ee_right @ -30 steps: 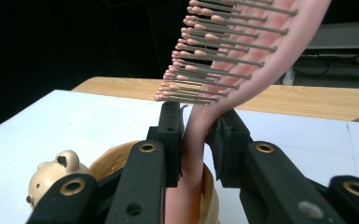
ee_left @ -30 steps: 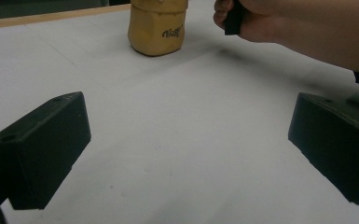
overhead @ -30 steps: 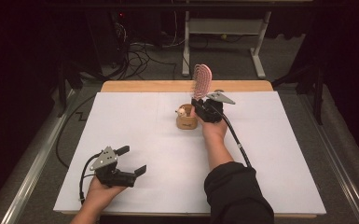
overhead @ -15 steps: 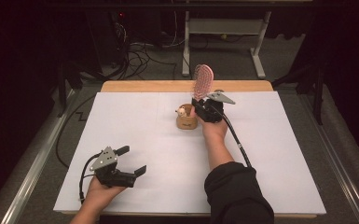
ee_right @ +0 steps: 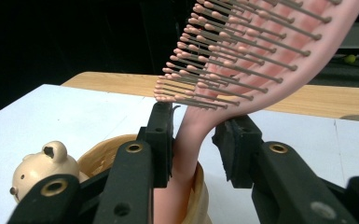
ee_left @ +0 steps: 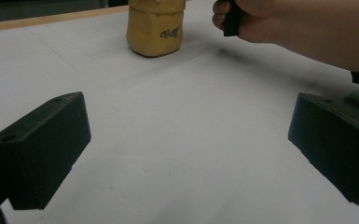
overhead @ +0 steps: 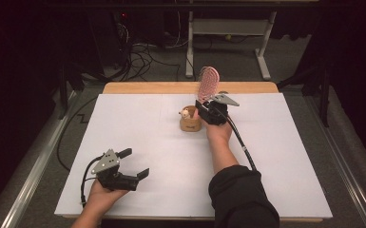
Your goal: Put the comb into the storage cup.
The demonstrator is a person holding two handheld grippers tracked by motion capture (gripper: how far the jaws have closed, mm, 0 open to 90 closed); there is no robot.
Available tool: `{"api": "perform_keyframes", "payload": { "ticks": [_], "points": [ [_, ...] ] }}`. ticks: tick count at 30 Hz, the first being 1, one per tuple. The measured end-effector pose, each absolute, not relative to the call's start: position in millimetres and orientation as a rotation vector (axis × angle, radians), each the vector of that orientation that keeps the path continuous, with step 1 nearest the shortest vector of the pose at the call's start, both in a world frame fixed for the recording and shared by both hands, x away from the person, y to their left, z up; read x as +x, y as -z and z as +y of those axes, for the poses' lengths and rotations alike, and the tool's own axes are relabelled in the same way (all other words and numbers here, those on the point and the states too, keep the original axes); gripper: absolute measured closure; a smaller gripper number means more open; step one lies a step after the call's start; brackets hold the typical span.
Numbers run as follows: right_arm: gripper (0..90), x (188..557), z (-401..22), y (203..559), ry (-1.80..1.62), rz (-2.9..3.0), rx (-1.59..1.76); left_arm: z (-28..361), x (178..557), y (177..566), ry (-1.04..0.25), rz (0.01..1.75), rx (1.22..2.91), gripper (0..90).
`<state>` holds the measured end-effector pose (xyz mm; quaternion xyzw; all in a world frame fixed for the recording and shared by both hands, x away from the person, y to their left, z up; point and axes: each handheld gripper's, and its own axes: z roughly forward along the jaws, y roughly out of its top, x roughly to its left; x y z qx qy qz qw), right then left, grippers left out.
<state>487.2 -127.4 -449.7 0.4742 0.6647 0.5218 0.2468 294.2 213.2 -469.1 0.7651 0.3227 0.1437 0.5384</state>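
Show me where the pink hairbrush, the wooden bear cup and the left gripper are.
pink hairbrush (ee_right: 261,51), right gripper view, on the bristled head.
wooden bear cup (overhead: 190,124), high view, on the cup's side wall.
left gripper (overhead: 134,163), high view, midway between its fingers.

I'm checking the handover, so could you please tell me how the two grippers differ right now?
The right gripper has just been opening around the pink hairbrush standing in the wooden cup; the left gripper has nothing between its widely spread fingers. The right is at the far edge, the left near. Both have black fingers.
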Motion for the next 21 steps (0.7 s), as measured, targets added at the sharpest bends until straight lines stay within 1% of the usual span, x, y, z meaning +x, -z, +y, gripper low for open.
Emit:
{"api": "perform_keyframes", "payload": {
  "ticks": [6, 21],
  "points": [
    [65.2, 487.3, -128.1, 450.3, -1.410, 1.818, 1.290, 213.4, 293.9, 468.6, -0.345, 0.768, 1.821, 0.0],
    [62.3, 487.1, -128.7, 450.2, -1.401, 1.823, 1.287, 213.7, 293.5, 468.1, -0.348, 0.769, 1.818, 0.0]
  ]
}}
